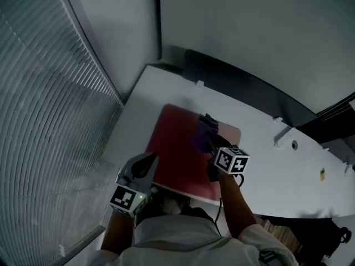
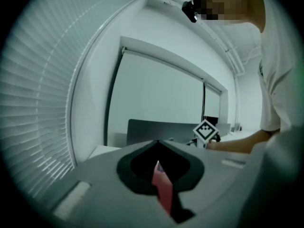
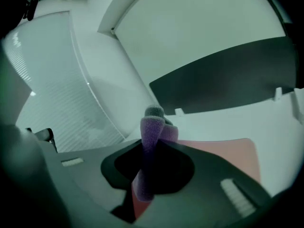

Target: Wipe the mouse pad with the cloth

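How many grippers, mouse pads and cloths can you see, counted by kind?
Grippers: 2, the left gripper and the right gripper
Red mouse pad: 1
Purple cloth: 1
Total: 4

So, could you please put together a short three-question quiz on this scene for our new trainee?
1. Multiple choice: what does the right gripper hold? A) a sponge B) a purple cloth C) nothing
2. True or false: the left gripper hangs clear of the mouse pad.
3. Fill in: the mouse pad's colour is ____.
Key: 1 B; 2 false, its jaws are closed on the pad's near edge; 3 red.
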